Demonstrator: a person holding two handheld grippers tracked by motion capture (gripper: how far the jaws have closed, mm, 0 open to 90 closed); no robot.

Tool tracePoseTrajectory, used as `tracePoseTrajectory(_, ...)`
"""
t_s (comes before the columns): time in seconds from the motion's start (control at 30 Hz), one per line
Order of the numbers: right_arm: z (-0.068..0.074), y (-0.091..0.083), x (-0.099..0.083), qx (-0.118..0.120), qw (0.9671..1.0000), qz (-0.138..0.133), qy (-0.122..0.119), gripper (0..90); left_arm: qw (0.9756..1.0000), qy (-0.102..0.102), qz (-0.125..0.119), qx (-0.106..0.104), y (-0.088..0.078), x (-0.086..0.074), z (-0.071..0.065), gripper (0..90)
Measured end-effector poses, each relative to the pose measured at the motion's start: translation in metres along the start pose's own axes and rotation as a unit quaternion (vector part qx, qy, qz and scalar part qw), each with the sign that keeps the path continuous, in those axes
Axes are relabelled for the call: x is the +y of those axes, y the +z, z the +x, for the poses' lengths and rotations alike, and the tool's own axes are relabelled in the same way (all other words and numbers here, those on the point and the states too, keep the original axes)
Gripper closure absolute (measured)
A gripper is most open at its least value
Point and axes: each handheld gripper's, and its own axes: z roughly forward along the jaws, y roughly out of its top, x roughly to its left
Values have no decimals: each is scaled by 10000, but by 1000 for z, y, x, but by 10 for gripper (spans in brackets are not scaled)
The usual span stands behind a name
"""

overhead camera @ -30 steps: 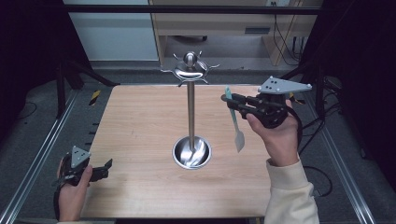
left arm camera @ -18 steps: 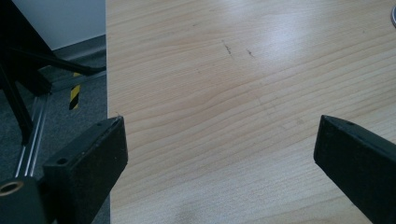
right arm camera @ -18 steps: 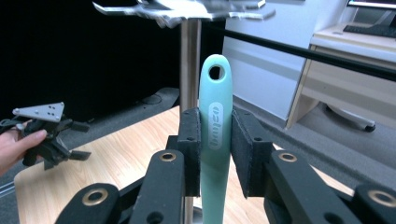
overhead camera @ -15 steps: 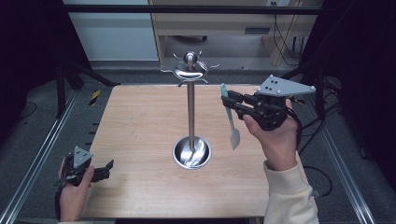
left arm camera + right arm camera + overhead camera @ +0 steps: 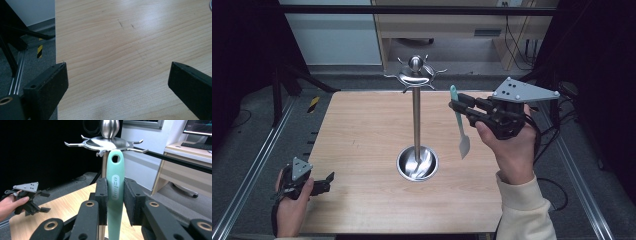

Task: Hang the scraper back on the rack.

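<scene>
Right gripper (image 5: pixel 457 106) clamped on teal spatula (image 5: pixel 459 127), handle up, blade hanging, at 3 o'clock of steel stand (image 5: pixel 416 120), just beside hooks. Left gripper (image 5: pixel 328 179) jaws wide, empty, over table (image 5: pixel 362 130) at 8 o'clock.

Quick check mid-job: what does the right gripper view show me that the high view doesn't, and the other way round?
Right gripper view: the hanging hole atop the mint-green plastic spatula, just below the steel rack's hooks, and the pads pressing its handle.
High view: the spatula's pale blade hanging above the light wooden table, and the rack's round base.
Both: right gripper, rack top, left gripper.
</scene>
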Motion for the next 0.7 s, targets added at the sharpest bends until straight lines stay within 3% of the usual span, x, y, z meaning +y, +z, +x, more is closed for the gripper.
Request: tracePoseTrajectory(0.7, 13, 18, 6, 50, 10000, 73, -38, 741, 10000, 70, 31, -28, 0, 0, -2, 26)
